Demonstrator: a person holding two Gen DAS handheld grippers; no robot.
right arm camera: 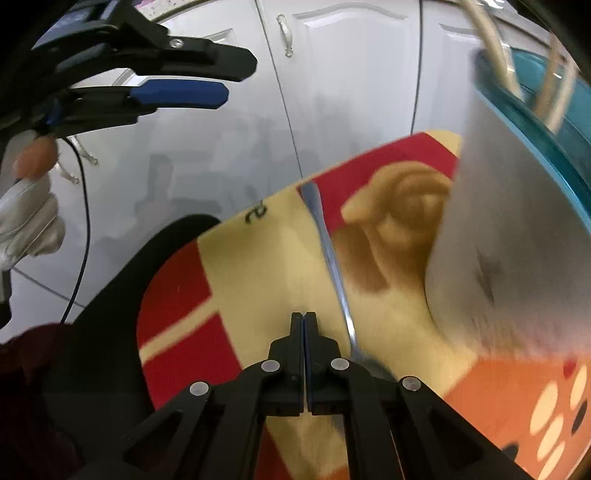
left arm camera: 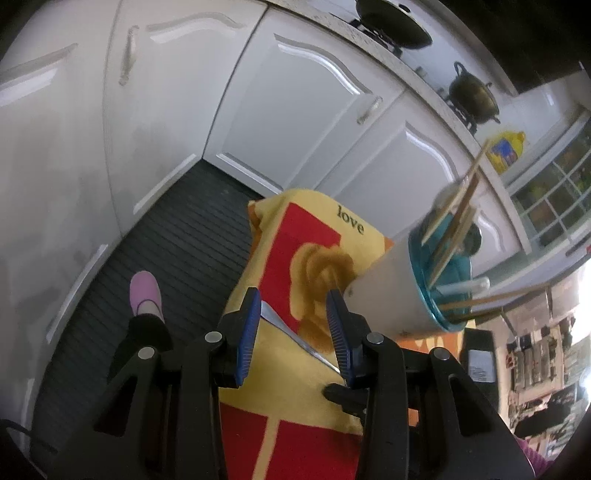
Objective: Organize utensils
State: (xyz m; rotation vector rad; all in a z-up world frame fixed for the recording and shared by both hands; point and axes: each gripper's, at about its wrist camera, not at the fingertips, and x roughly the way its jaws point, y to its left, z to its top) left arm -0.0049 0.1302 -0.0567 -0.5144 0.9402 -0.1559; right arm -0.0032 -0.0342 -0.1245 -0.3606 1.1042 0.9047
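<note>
left wrist view: utensil lay on the towel, holder beside it.
left gripper [left arm camera: 293,325] jaws stood wide over a metal utensil [left arm camera: 295,334] on the yellow-red towel [left arm camera: 295,398]; right gripper [right arm camera: 303,325] jaws were pressed together, empty, beside that utensil; frosted utensil holder [left arm camera: 399,291] with chopsticks [left arm camera: 458,218] beyond; white cabinets [left arm camera: 306,103] farthest.

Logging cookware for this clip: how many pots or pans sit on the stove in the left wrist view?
2. A dark pan sits on the burner at the top of the view; a dark two-handled pot sits on the burner toward the right. The frame edge may hide others.
</note>
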